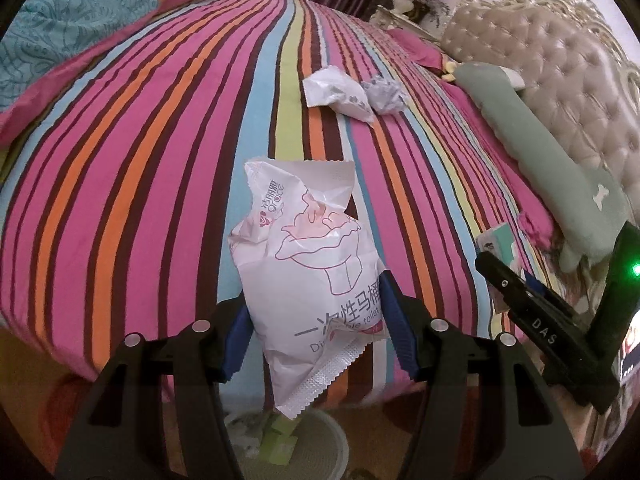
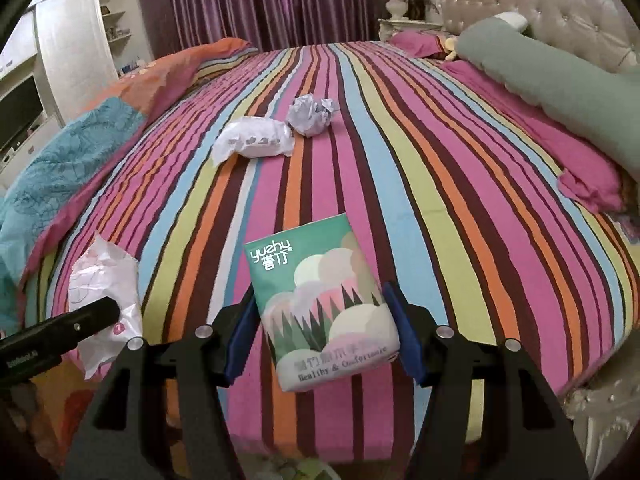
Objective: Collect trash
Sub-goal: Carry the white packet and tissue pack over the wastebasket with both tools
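My left gripper [image 1: 316,320] is shut on a white toilet-seat-cover wrapper [image 1: 304,272], held above a white bin [image 1: 296,448] at the foot of the striped bed [image 1: 160,160]. My right gripper [image 2: 320,328] is shut on a green tissue pack [image 2: 320,304], held over the bed's near edge. A crumpled white wrapper [image 1: 340,94] and a crumpled grey paper ball [image 1: 386,94] lie side by side mid-bed; they also show in the right wrist view, the wrapper [image 2: 256,142] left of the ball [image 2: 310,114]. The right gripper's body [image 1: 560,320] shows in the left wrist view.
A green bolster pillow [image 2: 560,84] and tufted headboard [image 2: 560,8] run along the right. A folded teal and orange quilt [image 2: 72,152] lies at the left. Purple curtains [image 2: 260,0] and a white shelf unit [image 2: 72,40] stand behind. The bin holds green scraps [image 1: 280,440].
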The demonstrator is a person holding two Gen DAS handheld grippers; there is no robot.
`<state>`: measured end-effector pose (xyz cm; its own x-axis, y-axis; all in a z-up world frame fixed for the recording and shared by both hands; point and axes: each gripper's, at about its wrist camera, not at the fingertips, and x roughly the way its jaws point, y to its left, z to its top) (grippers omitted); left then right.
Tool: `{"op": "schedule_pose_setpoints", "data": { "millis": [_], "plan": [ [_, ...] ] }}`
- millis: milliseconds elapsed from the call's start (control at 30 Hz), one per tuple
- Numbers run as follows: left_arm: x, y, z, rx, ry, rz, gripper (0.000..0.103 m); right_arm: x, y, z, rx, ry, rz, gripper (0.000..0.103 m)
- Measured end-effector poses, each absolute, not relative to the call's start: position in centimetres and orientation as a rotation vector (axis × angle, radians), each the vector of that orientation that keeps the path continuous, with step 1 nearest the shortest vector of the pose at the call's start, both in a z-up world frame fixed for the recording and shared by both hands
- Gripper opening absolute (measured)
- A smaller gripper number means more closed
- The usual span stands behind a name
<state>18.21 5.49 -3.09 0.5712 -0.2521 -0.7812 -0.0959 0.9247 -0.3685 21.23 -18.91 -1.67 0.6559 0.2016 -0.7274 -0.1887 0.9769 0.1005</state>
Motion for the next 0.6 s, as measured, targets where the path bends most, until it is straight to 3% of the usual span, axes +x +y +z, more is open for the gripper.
{"op": "schedule_pose_setpoints", "data": {
  "millis": [367,600],
  "plan": [
    [10.8,4.5,-3.8,-0.308,0.997,-0.131,0.058,14.6,-18.4,-2.0,0.009,0.837,0.248,0.058],
    [6.7,4.0,-6.3,-0.299,1.062,-0.132,0.058,11.2,-18.2,-5.6,0.108,0.982,0.319,0.058]
  ]
}}
